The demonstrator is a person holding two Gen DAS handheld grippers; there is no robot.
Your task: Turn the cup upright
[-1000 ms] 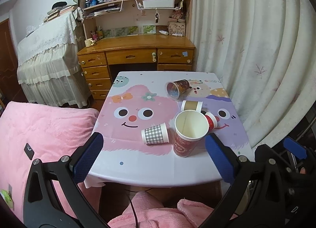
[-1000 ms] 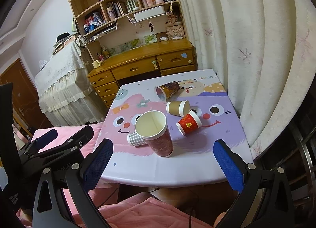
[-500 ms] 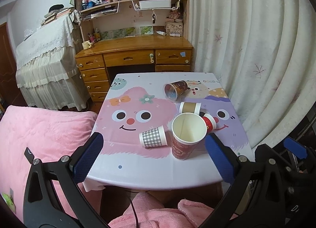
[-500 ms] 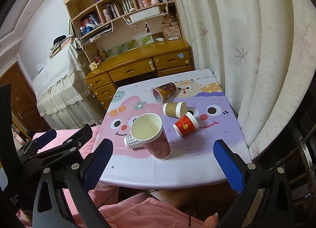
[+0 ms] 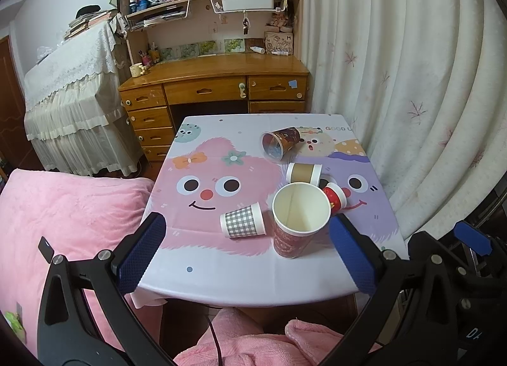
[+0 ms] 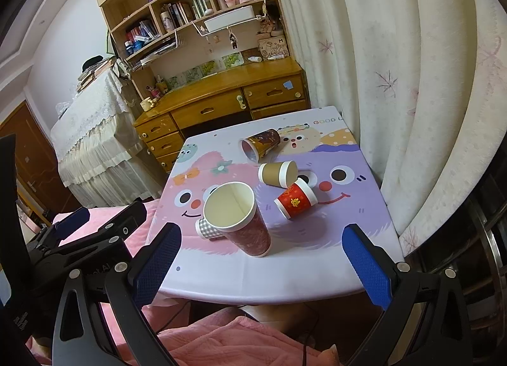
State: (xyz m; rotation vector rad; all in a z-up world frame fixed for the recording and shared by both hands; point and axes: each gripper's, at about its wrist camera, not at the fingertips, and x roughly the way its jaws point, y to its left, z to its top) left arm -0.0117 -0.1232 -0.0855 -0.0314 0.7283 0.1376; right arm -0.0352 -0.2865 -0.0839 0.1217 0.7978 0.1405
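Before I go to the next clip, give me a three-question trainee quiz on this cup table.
1. True or false: the tall cup stands upright.
2. How many cups lie on their sides on the table?
3. Which toppled cup lies nearest the tall cup's left side in the left wrist view: A checked cup, B brown cup, C dark cup?

Key: 1 true. 2 four, counting the red cup. 3 A. Both the left gripper and right gripper are open and hold nothing.
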